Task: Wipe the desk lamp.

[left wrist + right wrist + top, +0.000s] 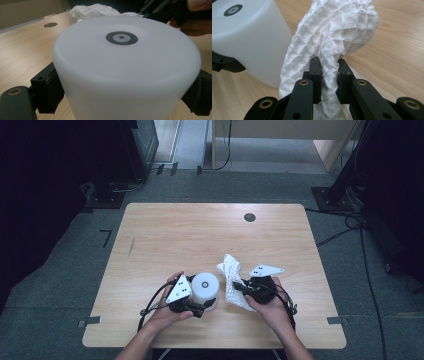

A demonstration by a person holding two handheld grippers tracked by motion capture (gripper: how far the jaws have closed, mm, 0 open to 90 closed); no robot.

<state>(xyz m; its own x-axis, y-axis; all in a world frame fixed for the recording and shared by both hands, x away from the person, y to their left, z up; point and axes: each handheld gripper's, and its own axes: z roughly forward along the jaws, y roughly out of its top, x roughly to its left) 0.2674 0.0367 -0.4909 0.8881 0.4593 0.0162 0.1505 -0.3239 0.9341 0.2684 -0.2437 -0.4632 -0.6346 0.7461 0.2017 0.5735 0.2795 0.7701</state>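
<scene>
Wiping stage: the left gripper (201, 308) clamps the white cylinder (205, 289) upright on the table (165, 237); the right gripper (329, 68), just beside the cylinder, pinches a white cloth (332, 32). Next, press cloth against cylinder.

A light wooden desk (165, 235) with rounded corners is seen across the middle of the high view. A round dark grommet (249, 217) is set into its surface near the far edge, right of centre. Grey carpeted floor (65, 285) is seen around the desk. Black cables (350, 227) are trailed over the floor at the right of the frame. A pale wooden cabinet (300, 132) is placed along the top edge, and dark equipment (115, 155) is seen at the upper left.
</scene>
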